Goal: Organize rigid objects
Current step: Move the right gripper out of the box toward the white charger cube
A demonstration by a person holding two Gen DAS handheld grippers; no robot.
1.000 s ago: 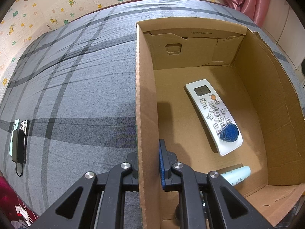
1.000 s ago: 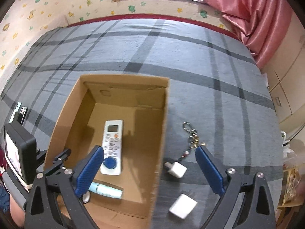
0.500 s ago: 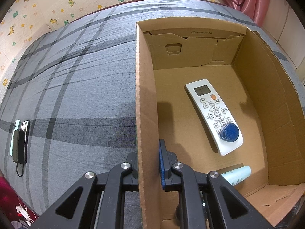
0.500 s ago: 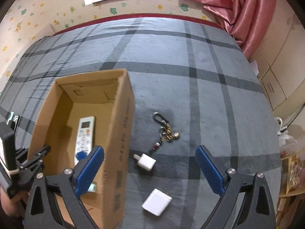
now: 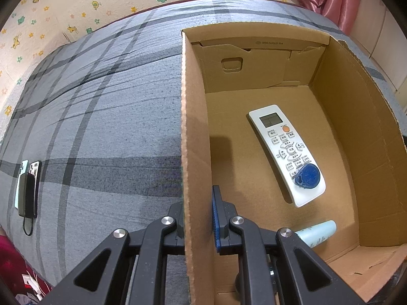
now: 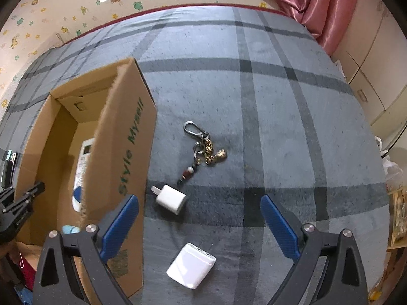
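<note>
Chargers and keyring wait outside the box

Box (image 5: 195, 152) stands on the bed (image 6: 279, 101), its near wall pinched between the left tongs (image 5: 198, 218), which are closed tight on the cardboard, one blue pad inside the wall and the other finger outside. Inside the box lie a remote (image 5: 282, 147) with a blue tag (image 5: 308, 176) resting on its lower end, and a pale tube (image 5: 316, 232) in the near corner. Outside the box, just beside its printed wall, sit a small charger (image 6: 171, 199), a keyring (image 6: 202, 150) a little farther from that wall, and a larger charger (image 6: 191, 265) nearer the camera. The right tongs (image 6: 199, 225) hang wide open and empty above these things, with the small charger and the larger one both framed between the pads.

Risks, as I judge them: the open pads span two chargers, so a careless close could nudge one aside or catch neither squarely. The left pad hangs very near the box wall and could bump it on the way down, shifting the box. The smooth charger shells may slip, and the soft bed could let a charger tip under pressure. The keyring's loose chain may snag or dangle later.
</note>
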